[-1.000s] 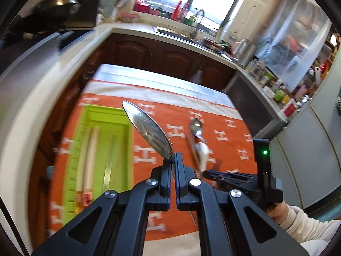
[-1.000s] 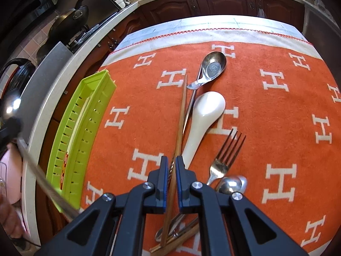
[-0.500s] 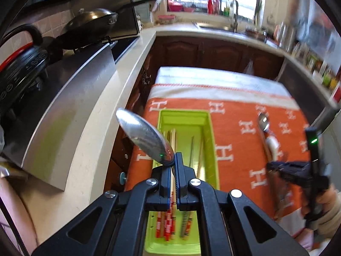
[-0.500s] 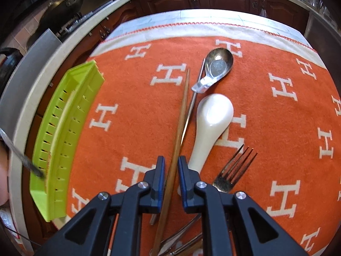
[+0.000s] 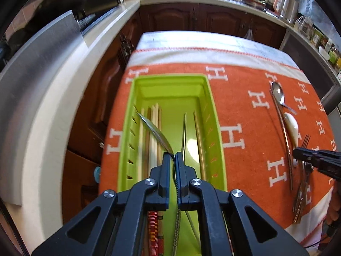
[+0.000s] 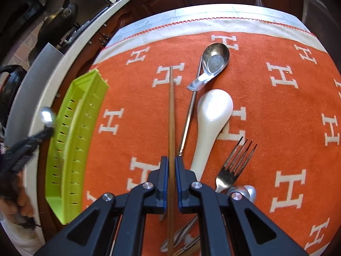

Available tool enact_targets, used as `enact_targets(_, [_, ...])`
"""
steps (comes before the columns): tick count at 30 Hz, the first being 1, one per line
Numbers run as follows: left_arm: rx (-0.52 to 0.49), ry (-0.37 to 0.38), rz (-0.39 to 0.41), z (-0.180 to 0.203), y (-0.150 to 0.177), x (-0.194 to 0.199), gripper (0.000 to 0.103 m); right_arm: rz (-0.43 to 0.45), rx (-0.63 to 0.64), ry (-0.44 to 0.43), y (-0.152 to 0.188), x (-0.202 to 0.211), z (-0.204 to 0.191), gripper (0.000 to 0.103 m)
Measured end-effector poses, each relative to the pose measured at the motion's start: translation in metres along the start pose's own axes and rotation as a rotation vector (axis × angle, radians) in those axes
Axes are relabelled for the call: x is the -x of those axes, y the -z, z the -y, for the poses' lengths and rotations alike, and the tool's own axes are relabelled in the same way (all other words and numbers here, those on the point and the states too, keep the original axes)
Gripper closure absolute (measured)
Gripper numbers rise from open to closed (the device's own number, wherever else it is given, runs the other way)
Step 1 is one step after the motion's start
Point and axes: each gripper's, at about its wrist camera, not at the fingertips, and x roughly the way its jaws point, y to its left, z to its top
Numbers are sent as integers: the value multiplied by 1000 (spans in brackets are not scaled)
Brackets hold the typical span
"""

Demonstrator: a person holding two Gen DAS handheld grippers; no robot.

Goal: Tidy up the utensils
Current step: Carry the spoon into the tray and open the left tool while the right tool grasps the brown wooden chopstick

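While my left tool (image 5: 172,157) has swung away from the open cloth and come down over the green utensil tray (image 5: 210,98), it stays clenched on the twisted handle of a steel spoon (image 5: 156,131), whose bowl now slants low across the pale chopsticks (image 5: 153,132) already lying in the tray's left side. A second ago that spoon was held up above the orange blanket (image 5: 245,106) with the tray off to one side; now the tray fills the middle of the left view, so I judge the delivery nearly done and only the release left. On the other side my right tool (image 6: 169,164) has barely shifted, but its jaws have just been closing, and they now sit against a brown wooden chopstick (image 6: 171,106) that runs straight up between them. I read that as a fresh grip on the next item, though the chopstick seems to lie flat on the blanket, not yet lifted. Just beside it lie a long thin steel stick (image 6: 188,115), a short steel spoon (image 6: 215,60), a white ceramic spoon (image 6: 210,117) and a fork (image 6: 235,162), with more handles heaped near the blanket's near edge, so most of the sorting remains. The tray sits at the left edge of the surface, well apart from that pile. My worry is the spoon bowl catching on the chopsticks as I let go.
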Motion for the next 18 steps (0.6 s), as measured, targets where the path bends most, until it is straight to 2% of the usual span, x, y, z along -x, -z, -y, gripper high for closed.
enact_targets(7, [68, 43, 23, -9, 4, 9, 86, 11, -37, -80, -6, 20, -5, 97])
enact_targets(11, [106, 34, 55, -19, 3, 25, 82, 0, -38, -130, -9, 25, -19, 97])
enact_targets(14, [129, -3, 78, -27, 1, 36, 78, -20, -27, -163, -11, 25, -36, 97])
enact_targets(16, [148, -15, 92, -32, 0, 43, 64, -36, -16, -182, -13, 24, -49, 97])
enact_targets(18, [167, -39, 117, -36, -2, 51, 56, -52, -2, -199, -14, 23, -63, 97])
